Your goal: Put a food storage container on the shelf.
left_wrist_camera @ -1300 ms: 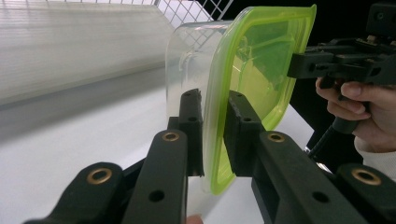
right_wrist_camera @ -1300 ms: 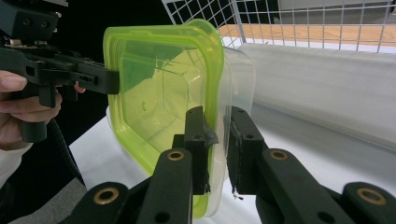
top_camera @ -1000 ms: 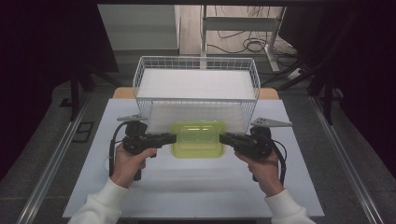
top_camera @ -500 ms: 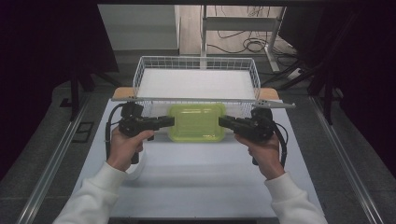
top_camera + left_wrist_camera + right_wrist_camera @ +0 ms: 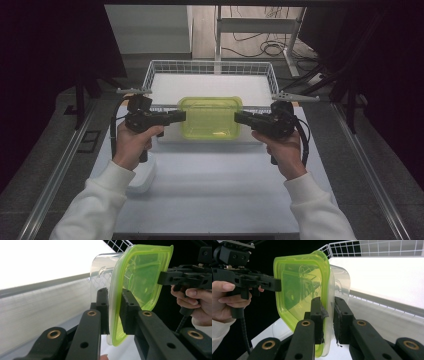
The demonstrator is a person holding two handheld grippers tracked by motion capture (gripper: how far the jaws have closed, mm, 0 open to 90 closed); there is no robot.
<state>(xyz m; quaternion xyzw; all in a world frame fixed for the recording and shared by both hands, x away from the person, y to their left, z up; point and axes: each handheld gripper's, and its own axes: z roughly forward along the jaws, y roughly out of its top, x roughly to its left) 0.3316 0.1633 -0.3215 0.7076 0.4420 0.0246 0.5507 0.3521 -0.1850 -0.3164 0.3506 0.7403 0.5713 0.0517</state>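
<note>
A clear plastic container with a lime-green lid [image 5: 210, 117] hangs level above the table, just in front of the wire basket [image 5: 210, 66]. My left gripper [image 5: 181, 116] is shut on the lid's left rim and my right gripper [image 5: 239, 118] on its right rim. In the left gripper view the jaws [image 5: 113, 293] pinch the green rim of the container [image 5: 140, 277], with the other gripper [image 5: 166, 277] clamped on the far edge. In the right gripper view the jaws [image 5: 327, 302] pinch the near rim of the container [image 5: 299, 285], and the left gripper [image 5: 273, 285] holds the far side.
The white wire basket has a white liner [image 5: 210, 87] and stands at the table's far edge. A white table top [image 5: 215, 190] lies under my hands. A white shallow object [image 5: 142, 175] sits on it beside my left forearm. Metal rails [image 5: 55, 170] flank the table.
Both grippers have carried the container upward and toward the basket; it now hangs in front of the basket's near wall. The grips on its rim are unchanged.
</note>
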